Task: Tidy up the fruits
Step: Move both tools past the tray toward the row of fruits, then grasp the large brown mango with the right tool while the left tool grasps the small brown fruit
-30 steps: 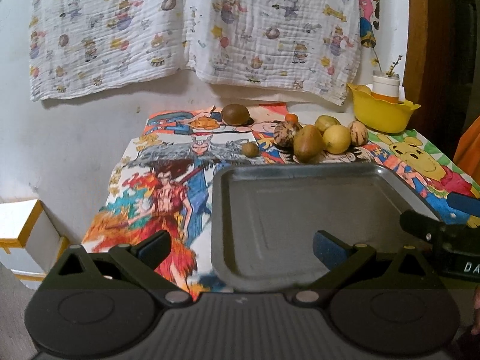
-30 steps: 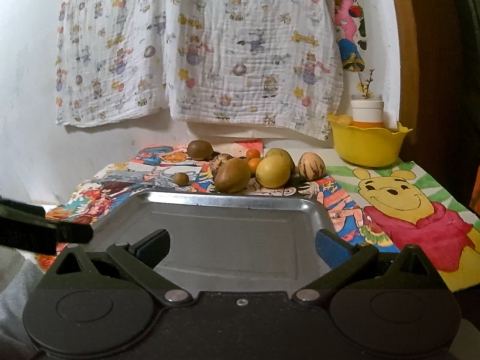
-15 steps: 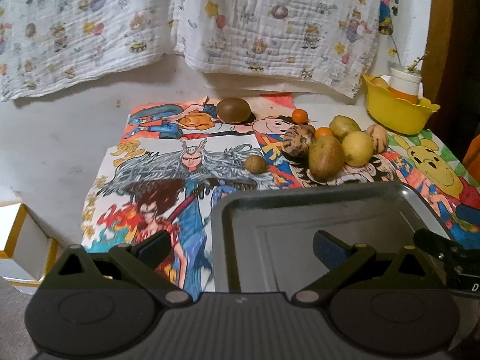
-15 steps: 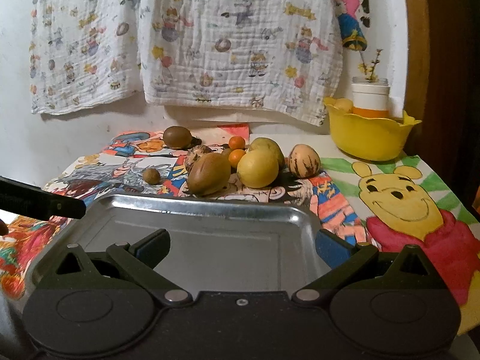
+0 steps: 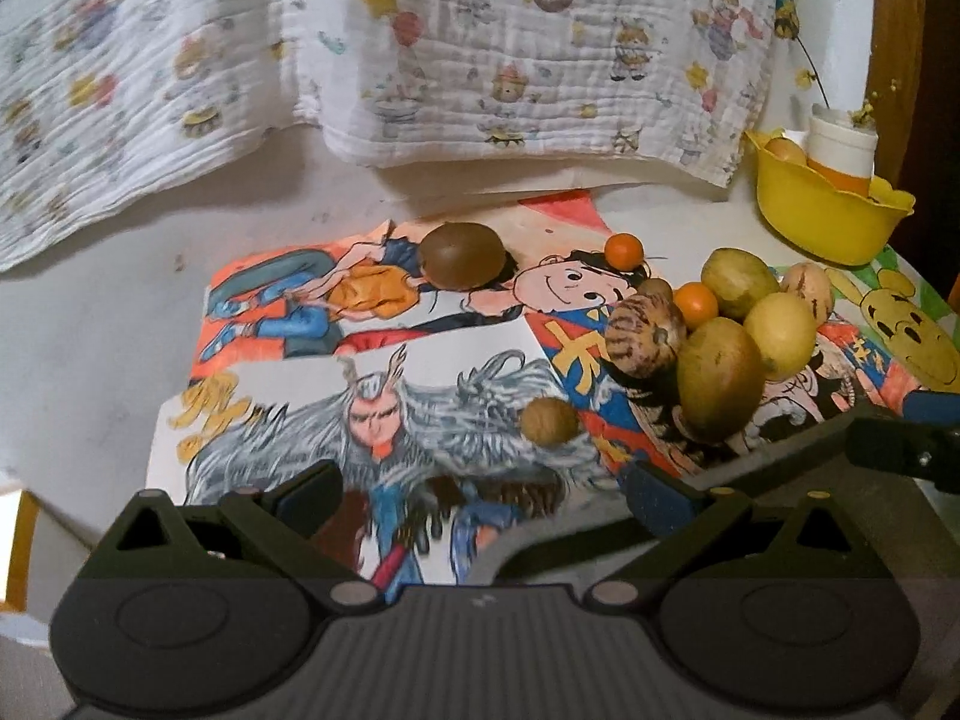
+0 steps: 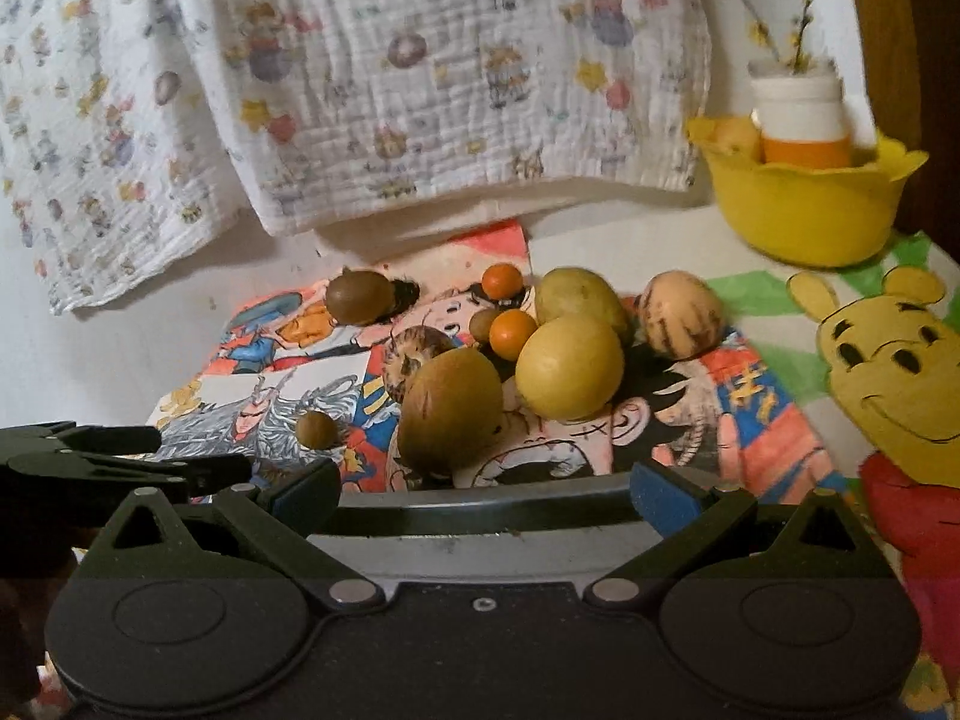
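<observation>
Several fruits lie on a cartoon-printed cloth beyond a metal tray (image 6: 480, 516). In the right wrist view a brown-green fruit (image 6: 450, 417) and a yellow one (image 6: 569, 367) sit just past the tray's far rim, with a small brown nut-like fruit (image 6: 316, 429) to their left. My right gripper (image 6: 486, 495) hangs open over the tray's far rim, empty. In the left wrist view the small brown fruit (image 5: 549, 419) lies just ahead of my open left gripper (image 5: 483, 495), and a round brown fruit (image 5: 462, 255) rests farther back. The tray (image 5: 852, 468) is low right.
A yellow bowl (image 6: 804, 210) holding a white-and-orange jar stands at the back right. A patterned white cloth (image 5: 420, 48) hangs on the wall behind. The other gripper's black finger (image 6: 120, 468) reaches in from the left of the right wrist view. Two small orange fruits (image 5: 624, 250) sit among the pile.
Both grippers have moved forward toward the fruit pile. The tray has slid down to the bottom of both views and the fruits appear larger and nearer. Both stay open.
</observation>
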{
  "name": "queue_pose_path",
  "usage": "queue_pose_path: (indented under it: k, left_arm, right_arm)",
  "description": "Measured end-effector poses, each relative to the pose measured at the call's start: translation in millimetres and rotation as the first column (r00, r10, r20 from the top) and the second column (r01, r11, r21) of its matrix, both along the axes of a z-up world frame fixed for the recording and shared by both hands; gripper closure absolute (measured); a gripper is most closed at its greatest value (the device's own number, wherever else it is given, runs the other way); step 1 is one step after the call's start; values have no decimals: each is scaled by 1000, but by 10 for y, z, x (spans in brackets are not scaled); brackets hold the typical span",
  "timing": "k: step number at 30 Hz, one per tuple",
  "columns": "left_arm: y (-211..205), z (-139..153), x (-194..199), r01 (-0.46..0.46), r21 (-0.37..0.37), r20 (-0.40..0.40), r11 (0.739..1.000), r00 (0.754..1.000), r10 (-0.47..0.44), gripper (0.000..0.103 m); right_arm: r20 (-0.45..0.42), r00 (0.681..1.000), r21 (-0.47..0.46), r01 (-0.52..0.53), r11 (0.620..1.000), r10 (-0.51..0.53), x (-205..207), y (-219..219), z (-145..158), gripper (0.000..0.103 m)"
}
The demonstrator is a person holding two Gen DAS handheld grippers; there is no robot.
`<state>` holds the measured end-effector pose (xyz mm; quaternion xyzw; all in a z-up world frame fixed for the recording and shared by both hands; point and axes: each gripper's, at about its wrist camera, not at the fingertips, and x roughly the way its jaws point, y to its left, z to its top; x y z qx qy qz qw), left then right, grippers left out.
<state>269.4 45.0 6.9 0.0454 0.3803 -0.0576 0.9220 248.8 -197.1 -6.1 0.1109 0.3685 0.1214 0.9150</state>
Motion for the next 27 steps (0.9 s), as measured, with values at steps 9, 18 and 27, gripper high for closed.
queue_pose_path:
  k: [9, 18, 27]
  left_arm:
    - [-33, -166, 239, 115, 16, 0, 993, 993, -115, 8]
    - [-15, -271, 387, 162, 16, 2, 987, 987, -162, 23]
    - [-3, -334, 508, 210, -41, -10, 977, 977, -211, 52]
  right_arm:
    - [-84, 996, 84, 20, 996, -13, 423, 127, -115, 11]
    - [-116, 993, 87, 29, 996, -18, 663, 322, -253, 27]
    - [-145, 987, 81, 89, 993, -76, 794, 392, -367, 42]
